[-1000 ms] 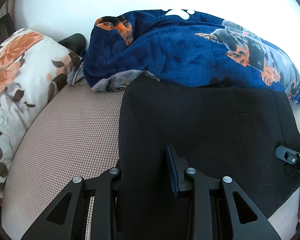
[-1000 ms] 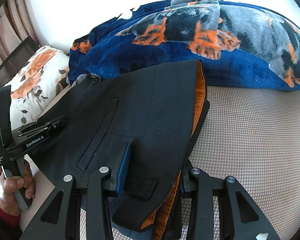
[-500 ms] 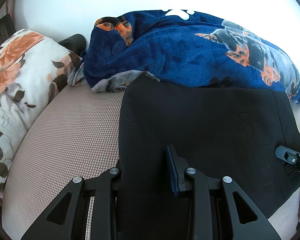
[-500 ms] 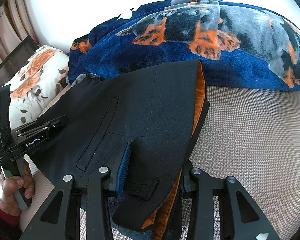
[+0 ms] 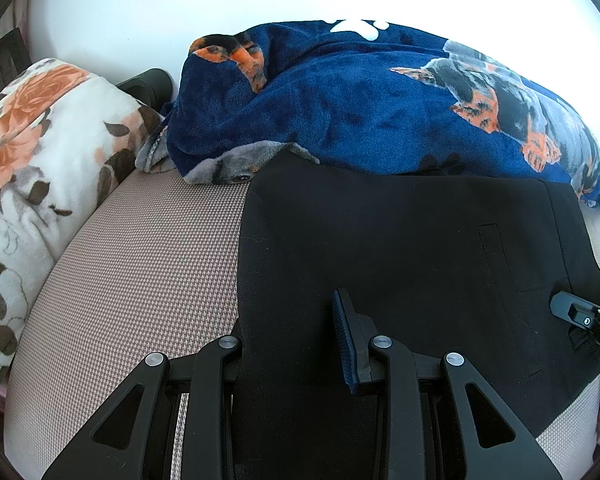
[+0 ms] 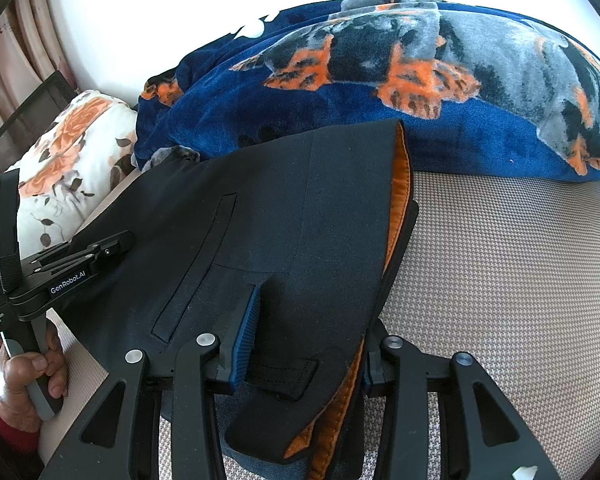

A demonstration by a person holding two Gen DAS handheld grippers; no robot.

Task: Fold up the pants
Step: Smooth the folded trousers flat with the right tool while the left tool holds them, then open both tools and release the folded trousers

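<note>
Black pants (image 5: 400, 248) with an orange lining (image 6: 400, 184) lie folded on the beige woven seat (image 5: 140, 280). In the left wrist view, my left gripper (image 5: 290, 312) is shut on the near left part of the pants; the cloth fills the gap and hides its left finger. In the right wrist view, my right gripper (image 6: 314, 312) is shut on the bunched waist end, with a belt loop (image 6: 284, 376) showing; its right finger is mostly hidden by cloth. A hand (image 6: 28, 372) holds the left gripper's handle at the far left.
A blue fleece blanket (image 5: 360, 112) with a dog print lies heaped just behind the pants. A white floral pillow (image 5: 32, 168) rests at the left. The beige seat (image 6: 500, 280) stretches out to the right of the pants. A white wall rises behind.
</note>
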